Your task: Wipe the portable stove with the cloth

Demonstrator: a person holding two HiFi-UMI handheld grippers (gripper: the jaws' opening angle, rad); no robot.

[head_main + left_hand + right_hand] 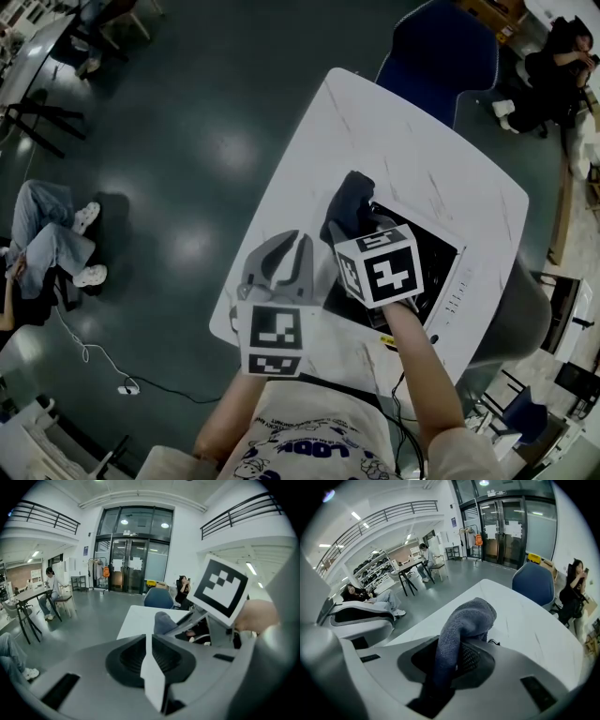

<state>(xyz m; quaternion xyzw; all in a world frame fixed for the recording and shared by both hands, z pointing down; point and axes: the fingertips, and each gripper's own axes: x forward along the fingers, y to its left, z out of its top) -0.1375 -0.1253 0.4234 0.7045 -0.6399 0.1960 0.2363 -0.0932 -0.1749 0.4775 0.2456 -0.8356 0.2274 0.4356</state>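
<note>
The right hand-held gripper (458, 645) was clamped on the cloth (465, 619), which bulged up past the jaw tips and folded back over them. In the head view this hand-held gripper (360, 221) sat just right of the frame's centre, its marker cube below it. The dark cloth (351, 195) sat at the upper left corner of the stove (441, 274); whether it touched the stove could not be told. The stove, black on top with a white body, lay toward the lower right part of the white worktop (398, 141).

The left hand-held gripper (150, 643) had its jaws together with nothing between them. In the head view it (292, 246) was just left of the stove, near the worktop's lower left edge, with its cube below it.

A blue chair (441, 52) stood at the worktop's top edge. One person (47, 234) sat at the left edge of the frame, another (553, 75) in the upper right corner, both well apart from the worktop.
</note>
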